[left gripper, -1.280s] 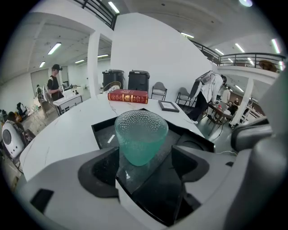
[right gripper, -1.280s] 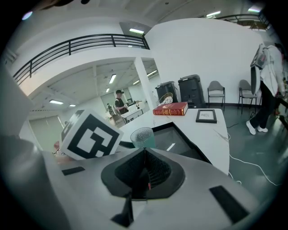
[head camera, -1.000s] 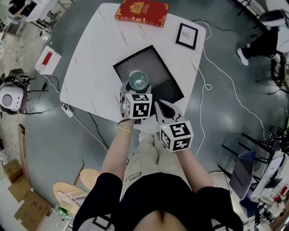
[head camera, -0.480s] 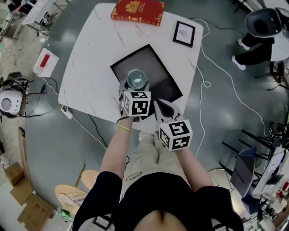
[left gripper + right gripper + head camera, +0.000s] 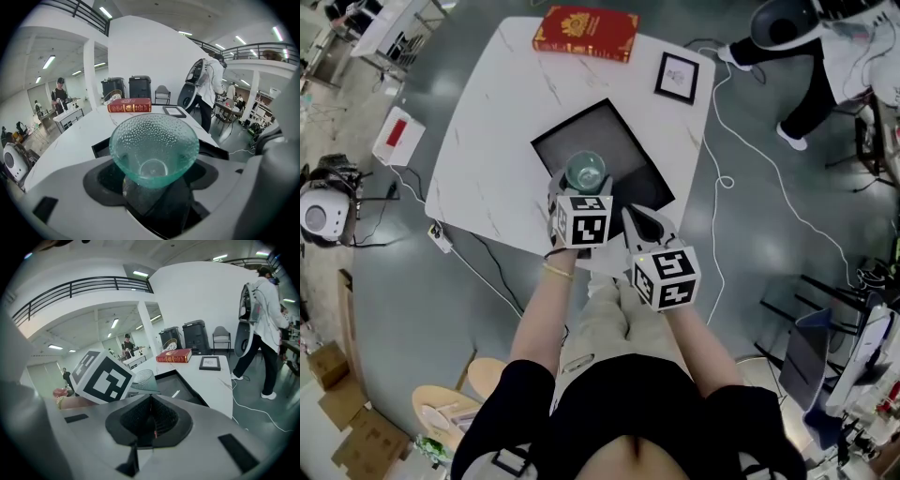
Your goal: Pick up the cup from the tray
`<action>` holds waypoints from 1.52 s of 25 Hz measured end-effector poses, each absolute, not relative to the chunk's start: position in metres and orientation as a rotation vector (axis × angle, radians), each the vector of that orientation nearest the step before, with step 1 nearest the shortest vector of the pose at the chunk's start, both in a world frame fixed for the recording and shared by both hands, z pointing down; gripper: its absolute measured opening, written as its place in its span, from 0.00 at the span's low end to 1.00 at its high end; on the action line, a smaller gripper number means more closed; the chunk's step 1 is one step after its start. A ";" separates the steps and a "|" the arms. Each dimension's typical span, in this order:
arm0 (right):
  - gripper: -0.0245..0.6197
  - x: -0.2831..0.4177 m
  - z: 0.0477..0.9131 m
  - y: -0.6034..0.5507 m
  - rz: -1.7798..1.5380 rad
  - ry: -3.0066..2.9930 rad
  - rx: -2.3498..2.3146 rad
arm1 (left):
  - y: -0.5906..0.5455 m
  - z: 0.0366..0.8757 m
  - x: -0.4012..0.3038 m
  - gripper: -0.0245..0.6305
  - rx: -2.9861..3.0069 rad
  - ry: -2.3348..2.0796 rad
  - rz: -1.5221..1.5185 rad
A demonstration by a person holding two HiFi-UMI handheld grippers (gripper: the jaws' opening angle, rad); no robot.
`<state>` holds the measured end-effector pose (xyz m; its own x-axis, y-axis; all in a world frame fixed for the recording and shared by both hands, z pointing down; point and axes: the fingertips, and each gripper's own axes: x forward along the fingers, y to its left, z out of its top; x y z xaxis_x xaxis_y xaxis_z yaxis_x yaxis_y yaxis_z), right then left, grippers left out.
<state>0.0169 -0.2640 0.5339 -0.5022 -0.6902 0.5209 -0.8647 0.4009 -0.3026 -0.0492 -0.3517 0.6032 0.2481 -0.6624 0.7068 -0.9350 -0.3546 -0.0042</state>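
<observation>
White table carries the tray — over its near edge the cup stands upright, base clamped by the left gripper; right gripper beside, closed on nothing.

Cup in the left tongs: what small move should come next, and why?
Probably a slow straight lift. The left tongs are shut on the base of the cup, which stands upright over the tray; whether it has cleared the tray cannot be told. The right tongs are shut and empty.
</observation>
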 end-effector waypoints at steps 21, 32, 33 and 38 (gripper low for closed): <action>0.05 0.011 0.484 -0.247 0.648 -2.464 1.318 | -0.277 0.509 -0.059 0.59 2.107 -1.527 0.707; 0.05 0.006 0.465 -0.238 0.586 -2.513 1.283 | -0.239 0.489 -0.067 0.59 2.091 -1.550 0.671; 0.05 0.006 0.465 -0.237 0.582 -2.515 1.279 | -0.236 0.489 -0.068 0.59 2.089 -1.552 0.670; 0.05 0.002 0.462 -0.230 0.558 -2.525 1.261 | -0.225 0.485 -0.072 0.59 2.087 -1.564 0.670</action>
<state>0.0022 -0.2305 0.4621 -0.5878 -0.7052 0.3965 -0.8066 0.5488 -0.2197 -0.0723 -0.2246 0.4849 0.2410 -0.7478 0.6186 -0.9637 -0.2596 0.0616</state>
